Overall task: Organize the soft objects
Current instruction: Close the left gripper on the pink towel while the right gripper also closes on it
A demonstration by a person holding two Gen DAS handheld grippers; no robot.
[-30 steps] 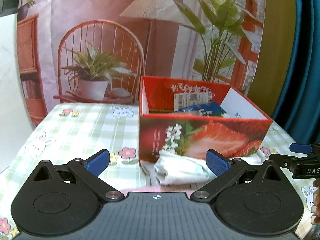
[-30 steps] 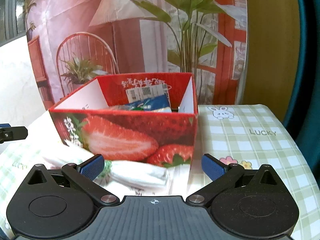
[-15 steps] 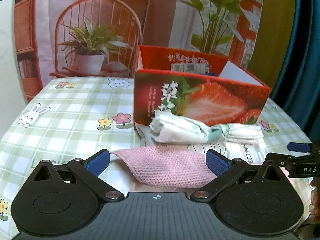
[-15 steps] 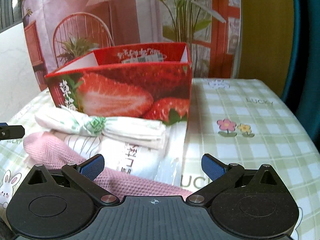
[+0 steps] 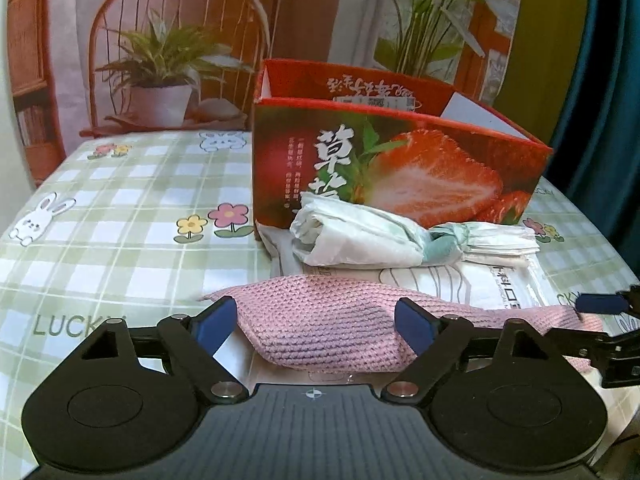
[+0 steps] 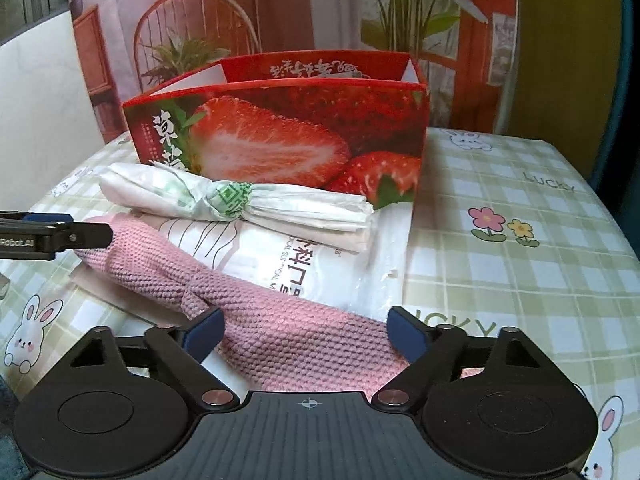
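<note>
In the left wrist view, the left gripper point(image 5: 314, 322) fills the bottom of the frame, its jaws closing around one end of the pink knitted cloth point(image 5: 332, 316), the pads not yet pressing it. Above centre lies a white rolled bundle point(image 5: 384, 236) on a white plastic packet point(image 5: 492, 280), before the strawberry box point(image 5: 400, 172). At lower right, on the cloth's other end, the right gripper point(image 6: 306, 330) likewise closes, cloth between its pads, on the checked tablecloth point(image 6: 520, 272).
</note>
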